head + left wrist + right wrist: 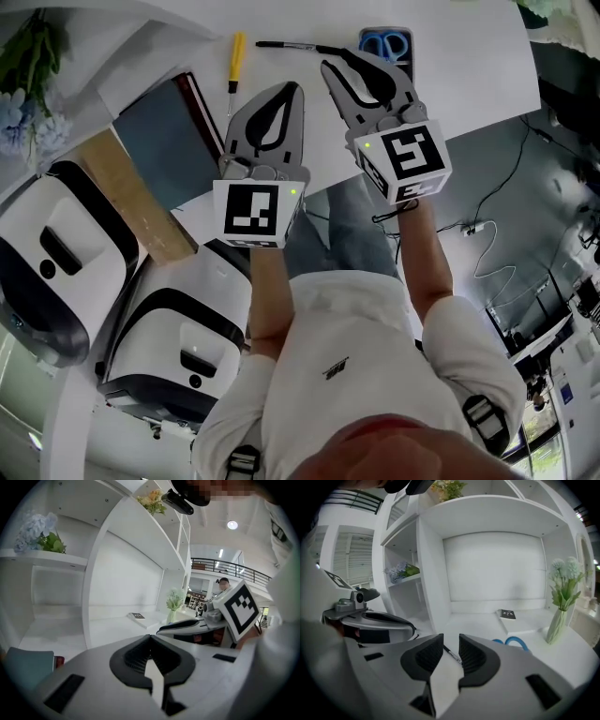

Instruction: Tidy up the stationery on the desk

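Head view: we see blue scissors (384, 44) on the desk (469, 75), black pen (286, 44) just left of the scissors, right gripper (337, 62) near them and left gripper (291, 89) further left. Left gripper view: we see its jaws pressed together, nothing in them. Right gripper view: we see its jaws spread and empty, with the black pen lying past the gap, left of the scissors.

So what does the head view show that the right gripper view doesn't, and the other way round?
Only the head view shows a slim yellow tool and a grey book. Only the right gripper view shows a vase of flowers and a small black notebook. Both show the blue scissors, the black pen and the left gripper.
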The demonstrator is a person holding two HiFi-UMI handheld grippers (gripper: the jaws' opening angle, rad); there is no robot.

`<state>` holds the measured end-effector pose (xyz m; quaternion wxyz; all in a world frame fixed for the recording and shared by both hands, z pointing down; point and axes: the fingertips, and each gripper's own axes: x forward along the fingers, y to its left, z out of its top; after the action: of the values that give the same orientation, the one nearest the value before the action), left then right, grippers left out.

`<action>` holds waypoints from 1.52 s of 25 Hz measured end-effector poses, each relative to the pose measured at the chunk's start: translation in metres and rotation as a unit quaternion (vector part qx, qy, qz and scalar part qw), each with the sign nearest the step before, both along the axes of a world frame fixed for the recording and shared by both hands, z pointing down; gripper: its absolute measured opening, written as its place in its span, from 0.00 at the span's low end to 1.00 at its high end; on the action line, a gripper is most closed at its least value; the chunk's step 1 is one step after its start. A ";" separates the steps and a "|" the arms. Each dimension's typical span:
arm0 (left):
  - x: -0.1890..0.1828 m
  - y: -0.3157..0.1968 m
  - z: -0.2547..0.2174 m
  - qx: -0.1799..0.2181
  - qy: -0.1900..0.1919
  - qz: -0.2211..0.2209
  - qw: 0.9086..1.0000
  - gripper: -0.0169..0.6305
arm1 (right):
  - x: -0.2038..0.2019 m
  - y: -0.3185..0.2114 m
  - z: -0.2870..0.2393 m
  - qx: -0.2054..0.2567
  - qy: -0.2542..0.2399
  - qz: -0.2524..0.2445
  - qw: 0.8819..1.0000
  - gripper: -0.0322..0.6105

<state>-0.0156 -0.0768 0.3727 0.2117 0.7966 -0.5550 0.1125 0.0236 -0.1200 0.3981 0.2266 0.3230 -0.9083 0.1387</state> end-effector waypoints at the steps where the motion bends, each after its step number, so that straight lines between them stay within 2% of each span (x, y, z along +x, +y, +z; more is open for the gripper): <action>1: -0.005 0.001 0.000 -0.001 -0.002 -0.006 1.000 0.03 | -0.007 0.001 0.002 -0.004 -0.001 -0.006 1.000 0.18; 7: -0.040 0.006 0.002 -0.001 -0.020 -0.040 0.999 0.03 | -0.054 0.005 0.016 -0.023 -0.011 -0.037 0.999 0.18; 14: -0.071 0.006 0.000 0.000 -0.040 -0.051 0.998 0.03 | -0.095 0.002 0.031 -0.046 -0.018 -0.045 0.998 0.18; 26: -0.095 -0.011 0.001 -0.002 -0.078 -0.014 0.997 0.03 | -0.126 -0.006 0.073 -0.112 0.013 -0.023 0.993 0.20; 38: -0.106 -0.023 0.002 0.000 -0.081 -0.008 0.997 0.03 | -0.141 -0.011 0.107 -0.175 0.026 0.009 0.984 0.27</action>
<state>-0.1221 -0.1000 0.3748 0.1669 0.7803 -0.5767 0.1754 -0.1178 -0.1313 0.5054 0.3020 0.2897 -0.8611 0.2887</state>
